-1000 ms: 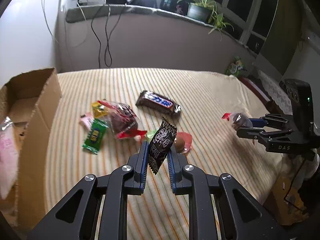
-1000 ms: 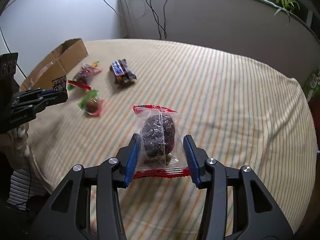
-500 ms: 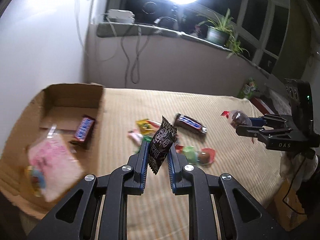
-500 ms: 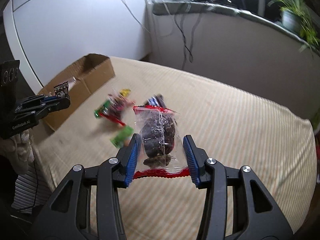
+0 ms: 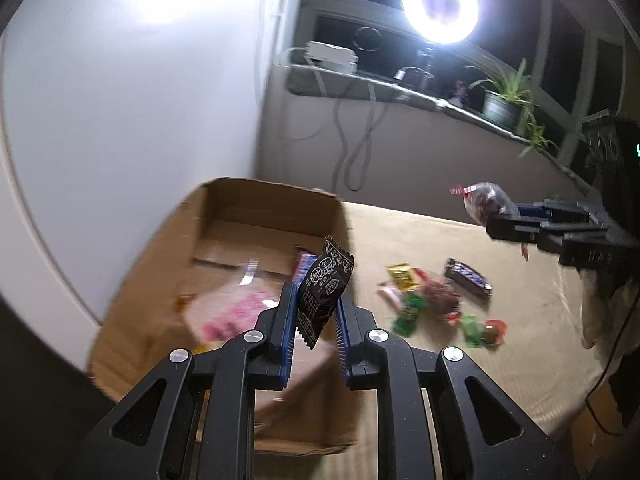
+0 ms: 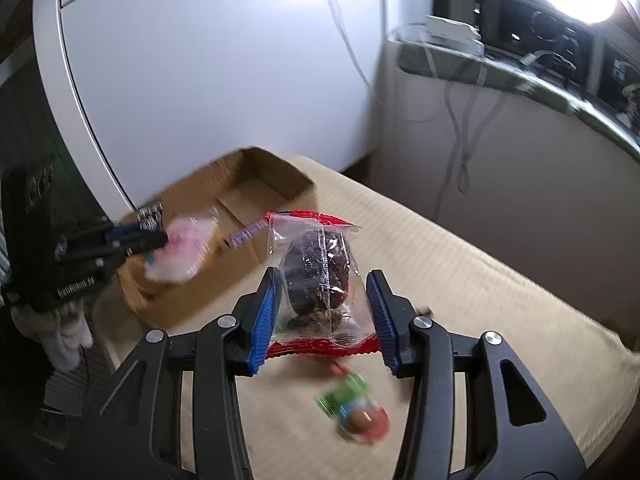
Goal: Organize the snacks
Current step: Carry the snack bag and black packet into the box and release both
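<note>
"DAS" reads faintly on the right gripper (image 5: 500, 216) body in the left wrist view. A white label beginning "Gen", rest blurred, sits on the left gripper (image 6: 154, 236) body in the right wrist view. Print on the black packet (image 5: 324, 292) is unreadable.
</note>
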A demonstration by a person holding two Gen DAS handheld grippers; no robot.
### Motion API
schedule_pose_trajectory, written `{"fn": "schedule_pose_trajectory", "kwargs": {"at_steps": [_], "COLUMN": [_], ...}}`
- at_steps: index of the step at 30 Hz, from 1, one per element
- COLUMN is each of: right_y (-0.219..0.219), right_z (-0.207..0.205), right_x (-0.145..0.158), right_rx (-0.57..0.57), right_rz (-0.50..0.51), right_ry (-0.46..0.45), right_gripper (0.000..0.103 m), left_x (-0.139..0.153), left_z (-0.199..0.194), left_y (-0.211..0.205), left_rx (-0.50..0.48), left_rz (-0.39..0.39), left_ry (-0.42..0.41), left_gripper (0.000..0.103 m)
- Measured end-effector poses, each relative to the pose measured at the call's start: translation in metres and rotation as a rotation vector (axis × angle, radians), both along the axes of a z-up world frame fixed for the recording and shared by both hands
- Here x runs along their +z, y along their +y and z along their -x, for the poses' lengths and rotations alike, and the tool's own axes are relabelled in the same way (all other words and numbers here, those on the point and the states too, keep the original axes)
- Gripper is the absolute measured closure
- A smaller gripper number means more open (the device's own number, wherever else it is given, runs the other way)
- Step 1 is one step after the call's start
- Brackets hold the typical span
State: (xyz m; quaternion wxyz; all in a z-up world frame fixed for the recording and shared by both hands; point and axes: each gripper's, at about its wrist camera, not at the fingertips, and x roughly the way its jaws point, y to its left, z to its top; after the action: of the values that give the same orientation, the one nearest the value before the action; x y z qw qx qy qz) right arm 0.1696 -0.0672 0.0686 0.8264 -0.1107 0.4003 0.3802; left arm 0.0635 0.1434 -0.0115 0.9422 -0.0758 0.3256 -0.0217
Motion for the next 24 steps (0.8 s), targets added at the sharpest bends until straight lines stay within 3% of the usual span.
{"fn": "schedule_pose_trajectory", "kwargs": {"at_steps": [11,24], "right_y": [0.089,0.147], "right_z": [-0.026,-0.050], "right_x": [-0.015,-0.054], "right_rx": [0.110,0.163], "right_rz": [-0.018,0.013], "right_ry": [0.023,0.096], "right_gripper": [0.057,0.057], "left_x": [0.001,-0.010], "left_z": [0.011,0.005], "left_y": [0.029,0.037], "left_rx": [0.147,0.172], "left_rz": [-0.135,-0.178], "left_ry": [-0.017,0.009], "left_gripper": [0.087,0.086]}}
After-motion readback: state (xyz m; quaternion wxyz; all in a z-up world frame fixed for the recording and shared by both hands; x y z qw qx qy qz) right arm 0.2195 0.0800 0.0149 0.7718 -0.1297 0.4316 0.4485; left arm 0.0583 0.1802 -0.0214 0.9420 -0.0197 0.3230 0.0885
